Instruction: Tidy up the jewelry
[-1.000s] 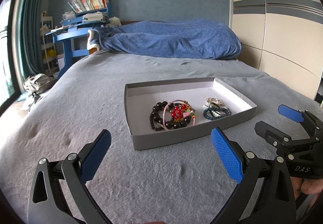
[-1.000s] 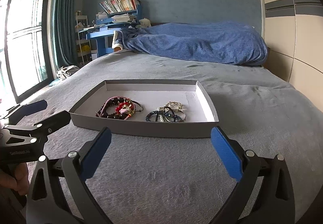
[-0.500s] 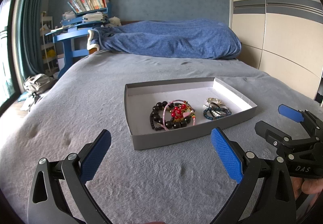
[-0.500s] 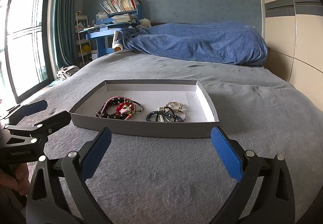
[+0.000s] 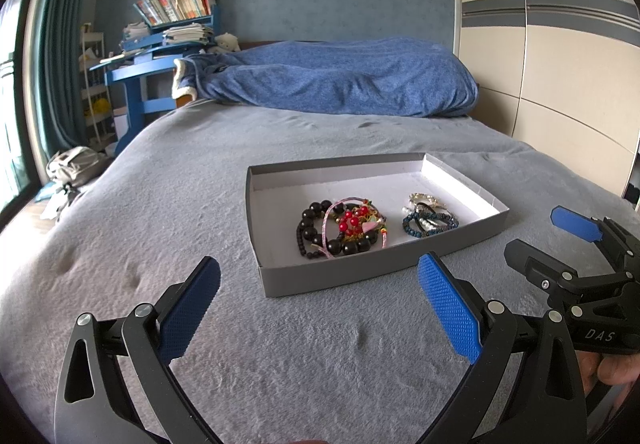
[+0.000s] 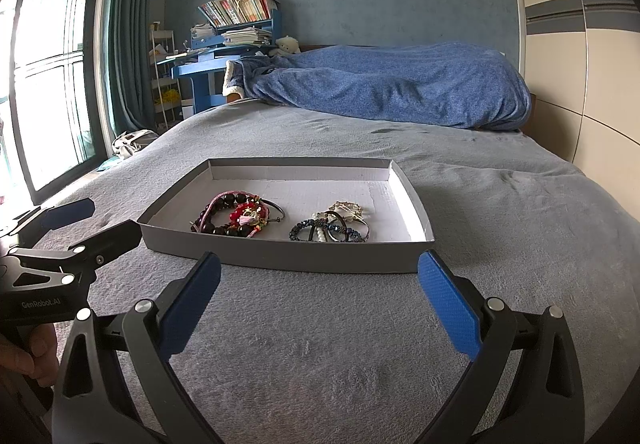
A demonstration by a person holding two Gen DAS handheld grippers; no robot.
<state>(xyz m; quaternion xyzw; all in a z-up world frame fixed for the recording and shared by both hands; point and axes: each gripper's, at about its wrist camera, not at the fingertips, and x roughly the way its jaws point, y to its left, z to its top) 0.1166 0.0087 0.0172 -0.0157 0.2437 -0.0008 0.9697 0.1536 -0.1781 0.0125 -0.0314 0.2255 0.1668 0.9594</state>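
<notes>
1. Plainly, the left gripper (image 5: 318, 308) is hovering at the bottom of its frame with blue pads spread wide, gripping nothing; the right gripper (image 6: 319, 306) is likewise gaping and empty low in its own frame.
2. Beyond the fingers, a shallow grey tray (image 5: 352, 278) is sitting on the grey bedspread (image 5: 168, 212), mid-frame.
3. Inside, two heaps are lying apart on the white floor: a black-and-red beaded bracelet cluster (image 5: 342, 228) with a pink cord, and a dark blue and pearl bracelet cluster (image 5: 430, 214) with gold pieces.
4. Only the right wrist view is showing the bright window (image 6: 48, 84) at its left edge; both are showing the blue blanket (image 6: 392, 88) behind.
</notes>
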